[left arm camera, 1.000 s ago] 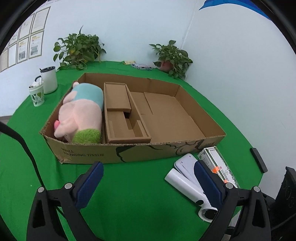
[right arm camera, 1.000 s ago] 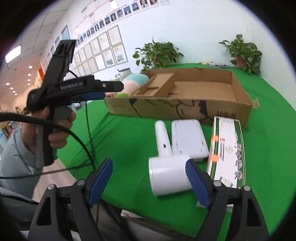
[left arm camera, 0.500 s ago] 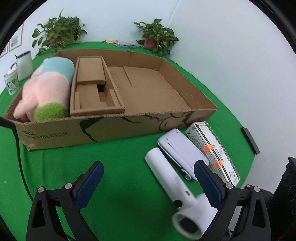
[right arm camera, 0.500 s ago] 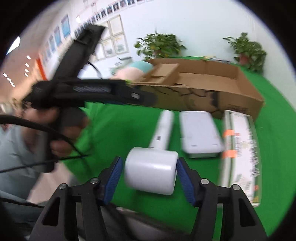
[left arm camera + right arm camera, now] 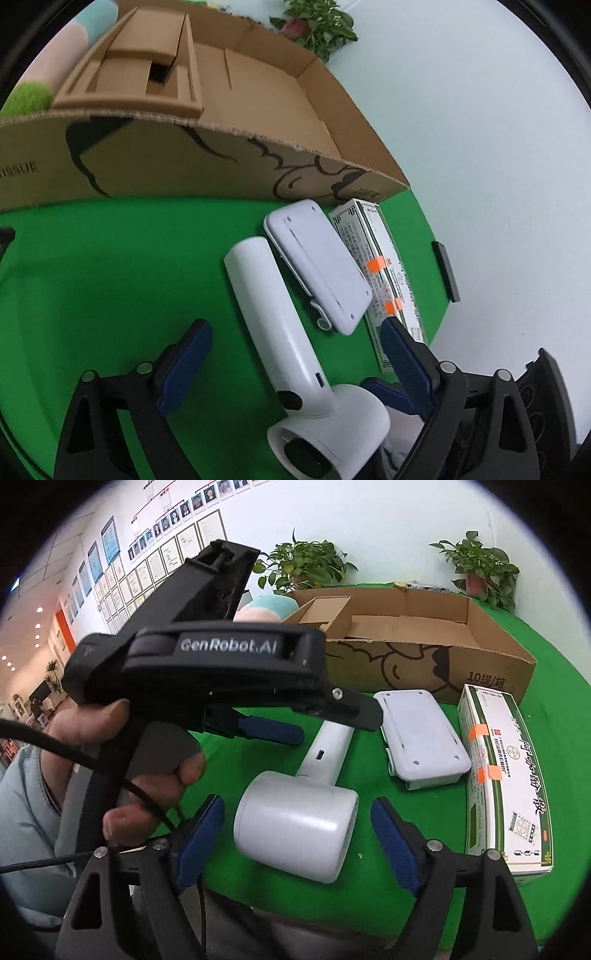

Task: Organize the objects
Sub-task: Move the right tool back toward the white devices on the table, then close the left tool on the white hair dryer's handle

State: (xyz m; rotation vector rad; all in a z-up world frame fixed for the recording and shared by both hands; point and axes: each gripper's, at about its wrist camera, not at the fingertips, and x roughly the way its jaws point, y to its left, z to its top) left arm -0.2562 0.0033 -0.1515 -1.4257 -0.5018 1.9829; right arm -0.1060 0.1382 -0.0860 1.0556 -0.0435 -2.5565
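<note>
A white hair dryer (image 5: pixel 280 332) lies on the green table, its handle pointing at the cardboard box (image 5: pixel 155 162). My left gripper (image 5: pixel 295 332) is open, its fingers on either side of the handle, not touching. My right gripper (image 5: pixel 295 808) is open around the dryer's round head (image 5: pixel 295 838), with gaps on both sides. A white flat case (image 5: pixel 317 266) and a green-and-white carton (image 5: pixel 384 273) lie right of the dryer. A plush toy (image 5: pixel 33 77) lies in the box's left part.
The left gripper's body and the hand holding it (image 5: pixel 207 672) fill the left of the right wrist view. Potted plants (image 5: pixel 480 568) stand behind the box. A small black item (image 5: pixel 445 271) lies at the table's right edge, near the white wall.
My left gripper moved forward and down over the dryer's handle. My right gripper, which had narrowed around the dryer's head half a second ago, now stands wider open.
</note>
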